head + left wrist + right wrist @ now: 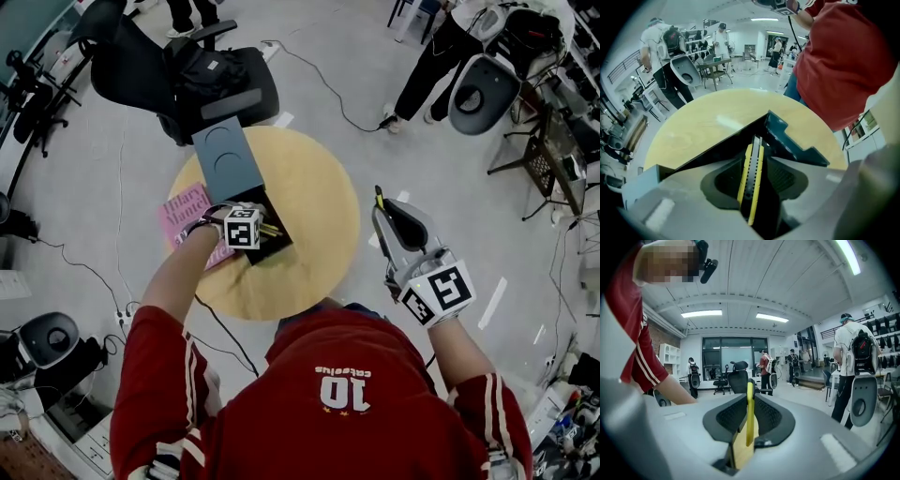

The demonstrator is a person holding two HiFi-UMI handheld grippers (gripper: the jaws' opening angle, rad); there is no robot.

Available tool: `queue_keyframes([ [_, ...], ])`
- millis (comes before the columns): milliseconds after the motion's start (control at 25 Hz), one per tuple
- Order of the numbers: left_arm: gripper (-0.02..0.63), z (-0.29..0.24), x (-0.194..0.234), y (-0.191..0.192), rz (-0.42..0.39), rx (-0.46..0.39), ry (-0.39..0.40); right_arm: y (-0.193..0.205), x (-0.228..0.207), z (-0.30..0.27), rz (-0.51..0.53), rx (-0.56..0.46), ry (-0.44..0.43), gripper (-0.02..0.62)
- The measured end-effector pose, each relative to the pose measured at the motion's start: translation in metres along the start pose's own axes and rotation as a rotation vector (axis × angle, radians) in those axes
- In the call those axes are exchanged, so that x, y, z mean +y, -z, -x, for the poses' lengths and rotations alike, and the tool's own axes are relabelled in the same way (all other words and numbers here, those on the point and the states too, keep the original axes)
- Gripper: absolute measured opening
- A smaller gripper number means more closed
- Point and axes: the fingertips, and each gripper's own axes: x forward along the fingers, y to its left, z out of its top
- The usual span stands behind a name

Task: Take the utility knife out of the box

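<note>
Two tongs | left tongs apart astride utility knife in box | right tongs clamped on yellow tool

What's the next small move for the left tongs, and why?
Probably close the left tongs on the utility knife. It lies in the open box, lined up between the wide-apart jaws, and the pads don't press on it yet. Gripping before lifting looks right. The right tongs are busy, shut on a thin yellow object.
</note>
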Motion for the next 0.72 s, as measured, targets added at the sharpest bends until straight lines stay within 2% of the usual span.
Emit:
queue_keyframes([
  [160,0.143,0.002,-0.003,-0.001,-0.007,0.002,0.016,0.007,-0.004,-0.001,-0.002,0.014,0.007,0.049],
  [400,0.133,0.004,-0.003,-0.003,-0.046,-0.005,0.011,0.014,-0.003,0.001,-0.009,0.026,0.006,0.049],
  [720,0.130,0.028,-0.003,-0.014,-0.062,-0.046,-0.044,0.005,0.003,0.002,-0.009,0.004,-0.004,0.049],
])
